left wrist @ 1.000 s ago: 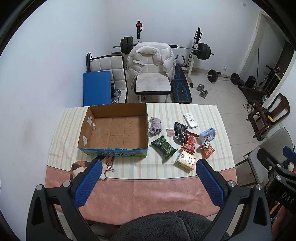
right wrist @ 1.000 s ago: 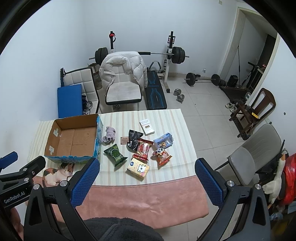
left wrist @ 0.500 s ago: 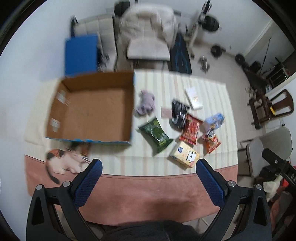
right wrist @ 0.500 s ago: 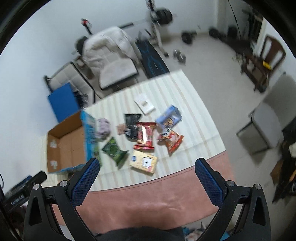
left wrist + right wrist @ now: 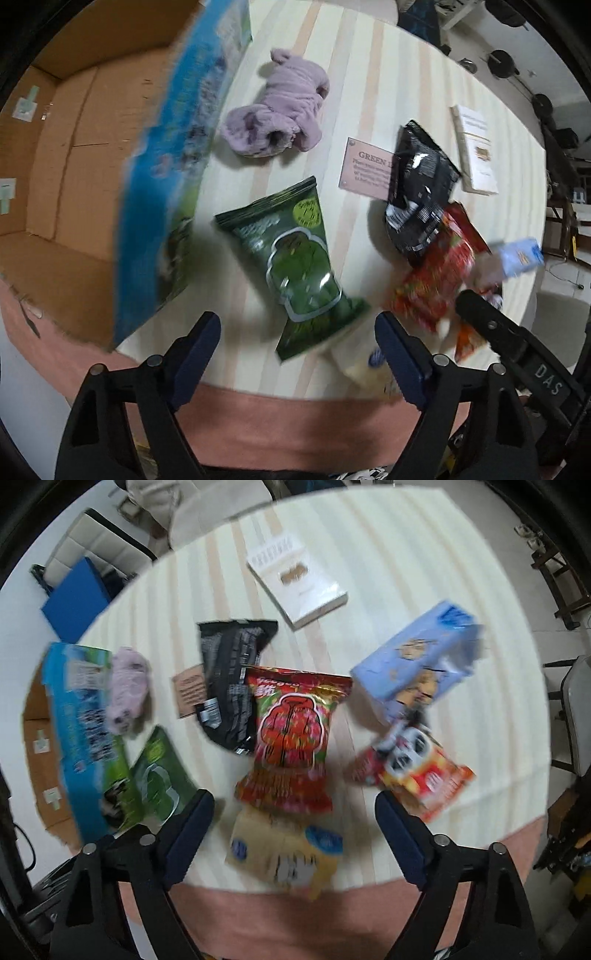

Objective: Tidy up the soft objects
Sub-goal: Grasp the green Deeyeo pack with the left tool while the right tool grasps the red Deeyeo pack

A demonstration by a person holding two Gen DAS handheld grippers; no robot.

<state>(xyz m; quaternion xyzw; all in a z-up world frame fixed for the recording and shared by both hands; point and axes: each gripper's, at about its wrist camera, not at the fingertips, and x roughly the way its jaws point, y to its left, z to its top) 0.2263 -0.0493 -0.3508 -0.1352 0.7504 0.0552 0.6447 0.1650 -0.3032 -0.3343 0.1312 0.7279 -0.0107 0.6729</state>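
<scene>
Both grippers hang over the near edge of the striped cloth (image 5: 369, 62), jaws spread wide, nothing between them.

Left gripper (image 5: 297, 334): above the green bag (image 5: 295, 266), not touching it as far as the view shows. Right gripper (image 5: 295, 812): above the red bag (image 5: 291, 738) and the yellow pack (image 5: 284, 853), which lies at the cloth's near edge.

Landmark: the open box (image 5: 74, 177), brown inside, blue printed wall.
- Purple plush (image 5: 277, 114): lies on the cloth just beside the box's blue wall, toward the far end of that wall. Whether it touches the wall cannot be told.
- Green bag: just beside the box, nearer the camera than the plush, tilted.
- Pink card (image 5: 364, 166): beyond the plush from the box, flat on the cloth; the black bag (image 5: 417, 192) overlaps its far edge.
- Red bag: past the black bag from the box, its top tucked against the black bag's lower end.
- White book (image 5: 299, 583): well apart from the box, at the far side of the cloth.
- Blue carton (image 5: 417, 661): farthest from the box, tilted, with an orange-red pack (image 5: 417, 771) next to it on the near side.

Both views are motion-blurred, especially the box wall and the right-hand packs; print is unreadable.
</scene>
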